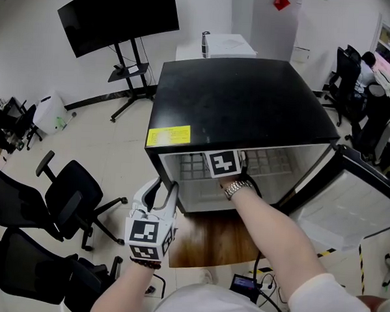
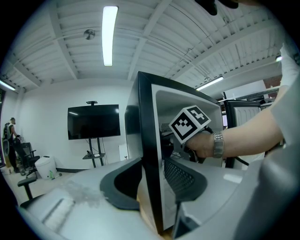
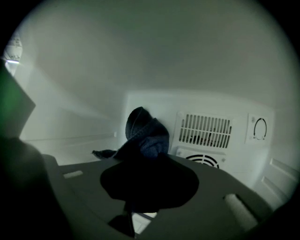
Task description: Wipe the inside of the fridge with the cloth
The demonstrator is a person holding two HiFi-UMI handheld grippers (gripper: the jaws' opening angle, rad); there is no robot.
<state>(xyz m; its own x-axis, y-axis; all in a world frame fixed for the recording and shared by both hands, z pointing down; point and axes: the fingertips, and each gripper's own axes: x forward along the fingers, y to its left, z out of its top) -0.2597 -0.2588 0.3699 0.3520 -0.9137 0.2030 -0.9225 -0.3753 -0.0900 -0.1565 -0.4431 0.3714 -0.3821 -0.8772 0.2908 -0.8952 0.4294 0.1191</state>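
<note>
Right gripper view: dark blue cloth, bunched and clamped in the closed jaws of the right gripper, deep inside the fridge, near the rear wall's vent grille and thermostat dial. It is probably held this way so its loose folds meet the liner first. Left gripper: jaws closed astride the front edge of the fridge's left side wall, apparently to steady the cabinet against the wiping push; door open wide at right for arm access.

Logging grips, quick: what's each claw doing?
Left claw: closed on the fridge wall.
Right claw: closed on the cloth.
</note>
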